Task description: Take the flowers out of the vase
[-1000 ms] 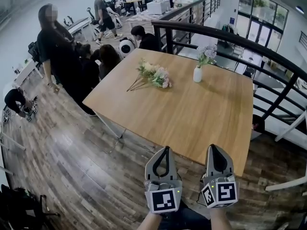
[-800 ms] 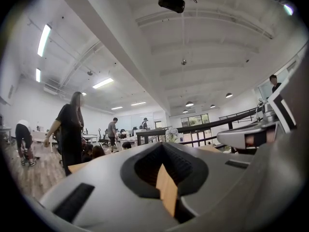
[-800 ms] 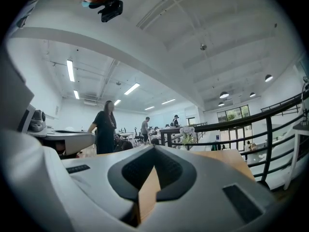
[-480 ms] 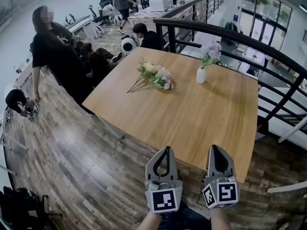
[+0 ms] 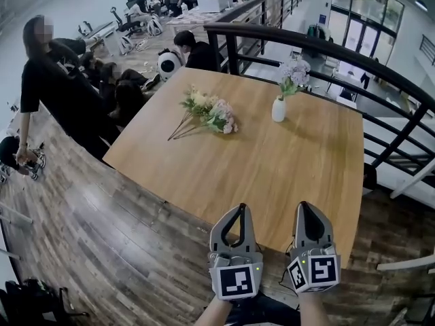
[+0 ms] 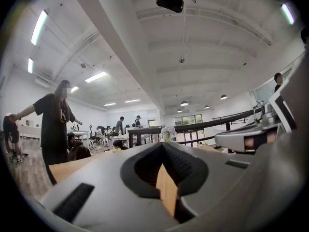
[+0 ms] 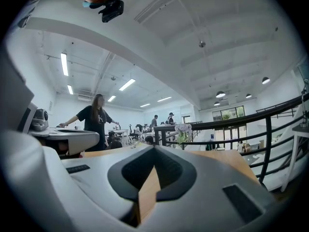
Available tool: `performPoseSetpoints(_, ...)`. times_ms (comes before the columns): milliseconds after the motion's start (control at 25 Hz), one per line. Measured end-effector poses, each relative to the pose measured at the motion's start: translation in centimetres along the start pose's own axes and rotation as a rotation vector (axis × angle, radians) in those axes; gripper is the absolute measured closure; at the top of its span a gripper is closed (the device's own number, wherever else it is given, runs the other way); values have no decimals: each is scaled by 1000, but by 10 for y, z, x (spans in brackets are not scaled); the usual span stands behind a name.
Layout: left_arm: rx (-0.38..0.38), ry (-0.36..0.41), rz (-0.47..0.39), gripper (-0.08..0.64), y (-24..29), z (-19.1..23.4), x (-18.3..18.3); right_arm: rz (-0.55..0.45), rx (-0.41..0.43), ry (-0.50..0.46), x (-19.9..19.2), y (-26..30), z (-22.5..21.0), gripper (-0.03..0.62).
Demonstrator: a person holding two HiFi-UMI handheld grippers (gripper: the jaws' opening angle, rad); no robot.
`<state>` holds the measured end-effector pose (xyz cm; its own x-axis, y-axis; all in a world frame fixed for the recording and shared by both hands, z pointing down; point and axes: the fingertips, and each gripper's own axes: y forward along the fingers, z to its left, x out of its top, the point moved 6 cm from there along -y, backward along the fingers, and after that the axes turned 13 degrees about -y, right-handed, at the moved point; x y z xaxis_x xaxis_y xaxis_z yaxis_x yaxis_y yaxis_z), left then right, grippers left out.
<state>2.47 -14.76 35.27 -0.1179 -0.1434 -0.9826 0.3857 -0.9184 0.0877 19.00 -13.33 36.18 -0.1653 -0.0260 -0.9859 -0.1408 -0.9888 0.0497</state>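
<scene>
Left gripper (image 5: 238, 209) and right gripper (image 5: 304, 206) both closed, empty; flowers (image 5: 293, 73) in vase (image 5: 279, 109) look light and crushable, so pinch the stems just above the rim.

**Counter and Surroundings: Positions**

Counter (image 5: 272, 175): centre, on the floor (image 5: 102, 250).
- Vase (image 5: 279, 109): on the counter, far side, right of middle, with flowers (image 5: 293, 73) standing in it.
- Bunch (image 5: 207, 111): lying on the counter, left of the vase and apart from it.
- Left hand-held gripper (image 5: 238, 209) and right hand-held gripper (image 5: 304, 206): side by side at the counter's near edge.
- Railing (image 5: 353, 56): behind and to the right of the counter.
- Standing person (image 5: 58, 87): left of the counter.
- Seated person (image 5: 194, 51): behind the counter's far left corner.
</scene>
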Motion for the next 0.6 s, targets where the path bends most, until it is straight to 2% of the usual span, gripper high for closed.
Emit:
performPoseSetpoints(280,-1,-10,2,543,43,23,7,10,-9,-14,4,45,-4,600)
performPoseSetpoints(600,-51,-21,7,545,100,41,20,22,-42,-32,13,98,-12,600)
